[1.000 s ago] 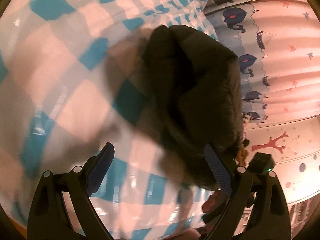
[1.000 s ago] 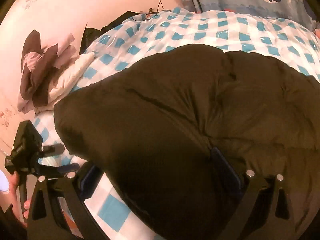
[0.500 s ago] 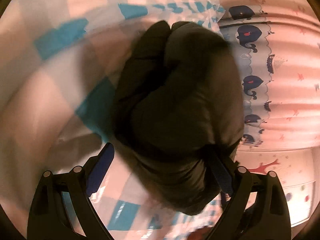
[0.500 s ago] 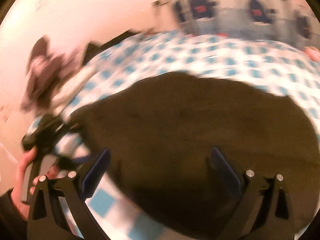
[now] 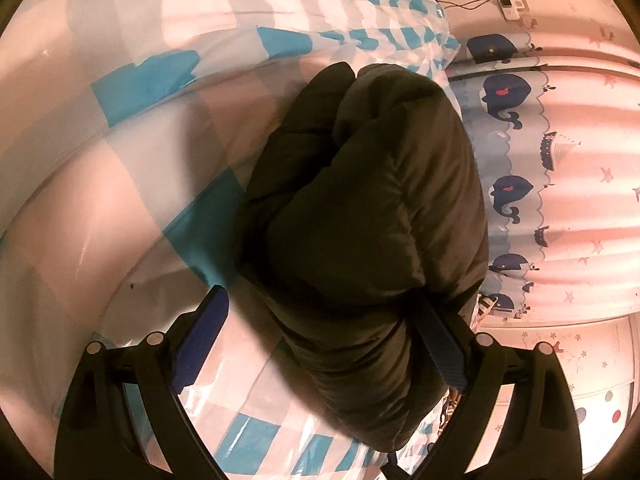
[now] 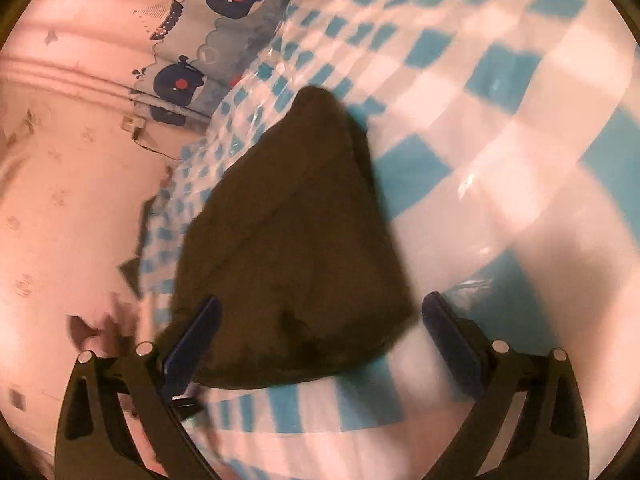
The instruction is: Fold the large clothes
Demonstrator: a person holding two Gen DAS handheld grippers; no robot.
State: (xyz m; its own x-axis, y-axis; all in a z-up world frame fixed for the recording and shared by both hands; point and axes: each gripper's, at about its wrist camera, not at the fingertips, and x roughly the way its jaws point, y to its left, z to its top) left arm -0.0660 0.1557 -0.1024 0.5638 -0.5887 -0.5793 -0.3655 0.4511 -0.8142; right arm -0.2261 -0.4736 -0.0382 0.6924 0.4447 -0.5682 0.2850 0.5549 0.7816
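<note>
A dark puffy jacket (image 5: 360,216) lies folded into a thick bundle on the blue-and-white checked bed cover (image 5: 132,184). My left gripper (image 5: 320,340) is open and close over the bundle's near end. Its right finger (image 5: 440,348) rests against the jacket's edge, and its left finger (image 5: 200,336) is over bare cover. In the right wrist view, which is blurred, the jacket (image 6: 288,240) appears as a dark wedge on the cover (image 6: 500,140). My right gripper (image 6: 320,344) is open at its near edge, with the left finger (image 6: 192,344) against the fabric.
A curtain with whales and boats (image 5: 520,184) hangs along the far side of the bed and also shows as the curtain (image 6: 180,40). A small device with a cable (image 5: 508,0) is on the pink wall. Blurred dark shapes (image 6: 128,272) lie beside the bed.
Both grippers have drawn back from the jacket. The right view swung round, so the bundle looks smaller, and the left gripper and clothes pile have dropped out of sight.
</note>
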